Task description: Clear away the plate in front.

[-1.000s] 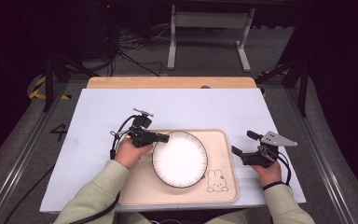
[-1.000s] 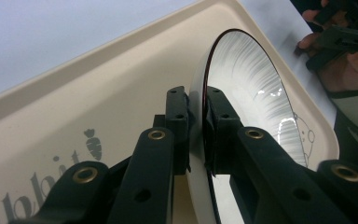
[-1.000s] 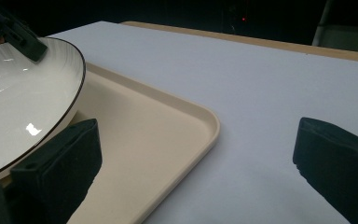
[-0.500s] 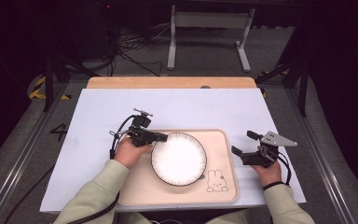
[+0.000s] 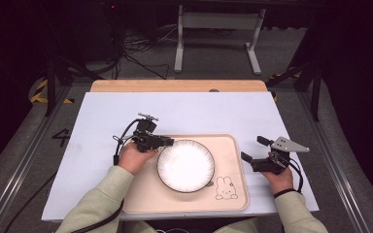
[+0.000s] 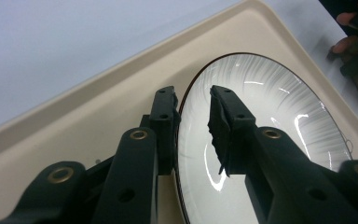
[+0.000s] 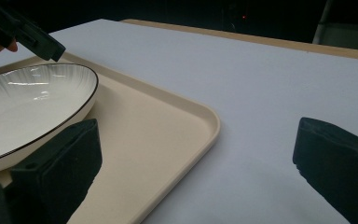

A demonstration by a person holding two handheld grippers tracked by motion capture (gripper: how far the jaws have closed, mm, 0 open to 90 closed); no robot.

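Dark floor and trailing cables lie beyond the pale blue table (image 5: 189, 111), and from the high view a cream tray (image 5: 233, 194) sits at the person's edge of it with a white, dark-rimmed plate (image 5: 185, 165) resting inside, left of a little rabbit drawing (image 5: 226, 188). At the plate's left rim is the left gripper (image 5: 167, 141); well off to the right, over bare table beside the tray, the right gripper (image 5: 253, 150) hangs with its jaws spread and nothing between them.

Looking along the left gripper (image 6: 193, 105), its jaws have just been opening: they straddle the plate (image 6: 270, 121) rim, the left jaw seemingly still against its outside and the inner pad standing off. I'd call the plate set down and let go. To finish cleanly, widen a touch more, then draw straight back, so neither pad drags it.

From the right gripper view, the tray (image 7: 200, 126) corner and the plate (image 7: 28, 107) lie level; the right gripper (image 7: 196, 168) should simply keep clear.
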